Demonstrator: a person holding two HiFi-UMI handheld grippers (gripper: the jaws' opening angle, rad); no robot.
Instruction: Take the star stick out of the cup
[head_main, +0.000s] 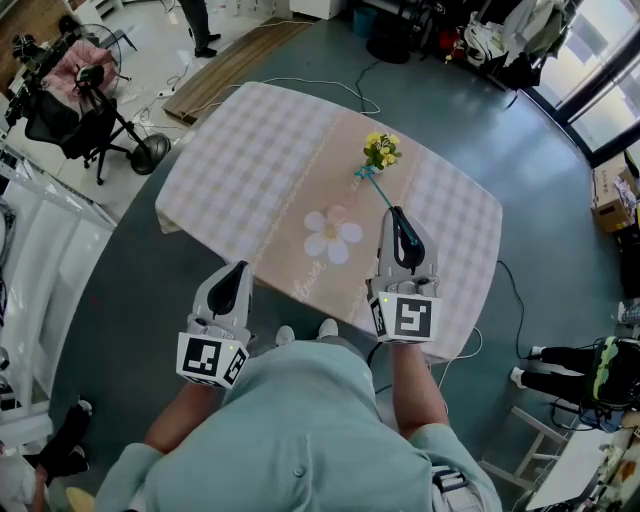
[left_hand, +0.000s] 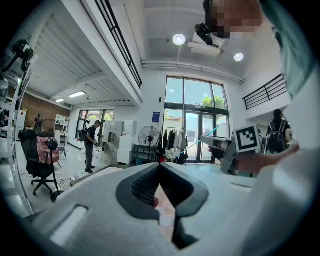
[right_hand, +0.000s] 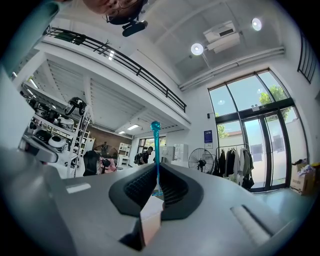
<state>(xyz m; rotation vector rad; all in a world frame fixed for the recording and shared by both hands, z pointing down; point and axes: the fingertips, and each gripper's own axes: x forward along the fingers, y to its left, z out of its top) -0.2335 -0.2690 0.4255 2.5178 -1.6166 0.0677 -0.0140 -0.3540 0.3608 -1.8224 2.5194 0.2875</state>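
Your right gripper (head_main: 397, 213) is out over the cloth-covered table (head_main: 250, 130), jaws clenched on the near end of the star stick (head_main: 380, 153). The thin teal stick runs away from you past the tips. Its yellow head (a small cluster with a bit of green) sits beyond the big flower print (head_main: 333, 235) in the middle of the tabletop. From up top I cannot tell whether that head touches the table or hangs just above it.

In the right gripper view the star stick (right_hand: 156, 150) stands straight up out of the seam where the two dark pads (right_hand: 175, 187) meet. It is pinched tight, its teal tip showing against the ceiling.

On your other side, the left gripper (head_main: 237, 270) sits near the table's front edge, well apart from the stick. Its jaws are pressed together with nothing caught between them, and the left gripper view shows only pale tabletop through the slit below the tips.

That same view catches your right gripper (left_hand: 220, 143) off to the side. Its marker cube (left_hand: 247, 138) faces the camera and the teal stick pokes out ahead of it.
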